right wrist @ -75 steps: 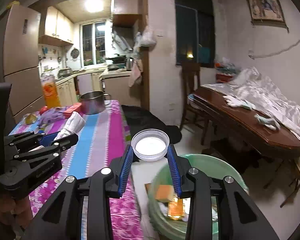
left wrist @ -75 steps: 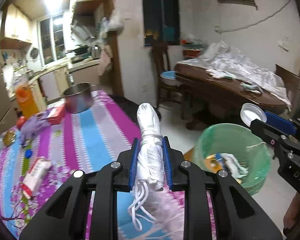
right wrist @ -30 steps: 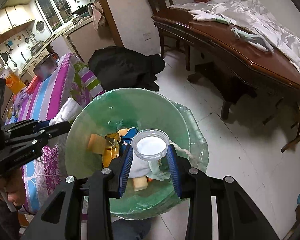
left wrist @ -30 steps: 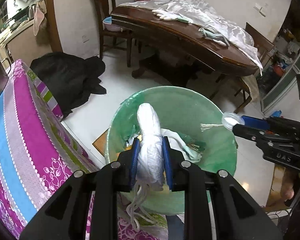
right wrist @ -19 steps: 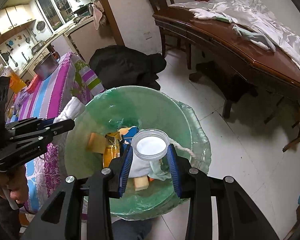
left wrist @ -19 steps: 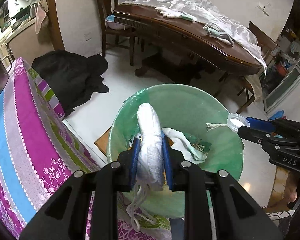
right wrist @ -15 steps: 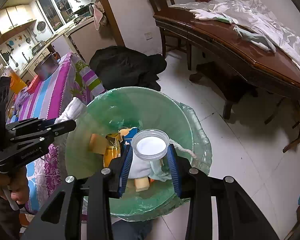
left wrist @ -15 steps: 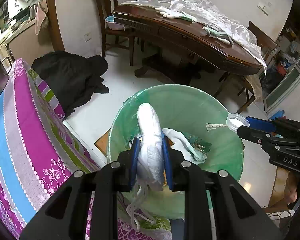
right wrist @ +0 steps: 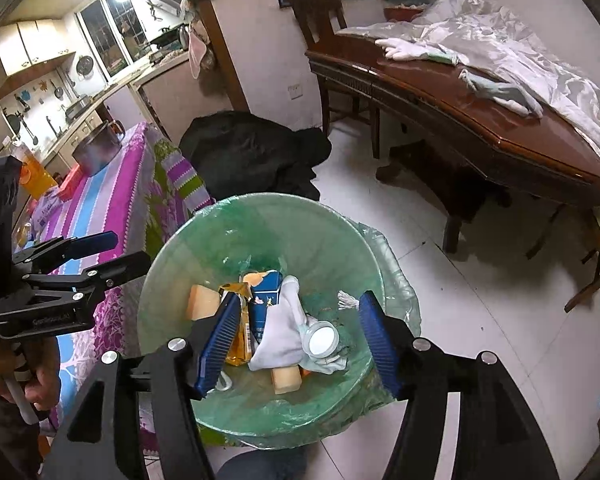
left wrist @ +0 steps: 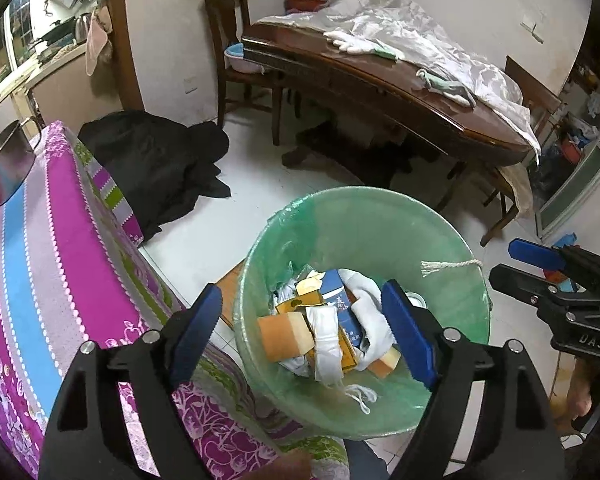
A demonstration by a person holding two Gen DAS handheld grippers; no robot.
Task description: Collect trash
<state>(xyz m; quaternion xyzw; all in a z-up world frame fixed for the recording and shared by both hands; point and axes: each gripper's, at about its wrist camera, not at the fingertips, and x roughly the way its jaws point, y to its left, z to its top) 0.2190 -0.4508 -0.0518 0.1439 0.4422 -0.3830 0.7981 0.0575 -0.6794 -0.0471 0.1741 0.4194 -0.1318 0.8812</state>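
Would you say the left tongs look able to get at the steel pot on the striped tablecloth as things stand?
Probably yes. The left tongs hang over the green bin, jaws opening with nothing gripped, and the steel pot stands uncovered at the far end of the striped tablecloth. Nothing blocks it; the hand must swing across.

Only "DAS" could be read, printed in pale letters on the right gripper [left wrist: 540, 266]'s black body
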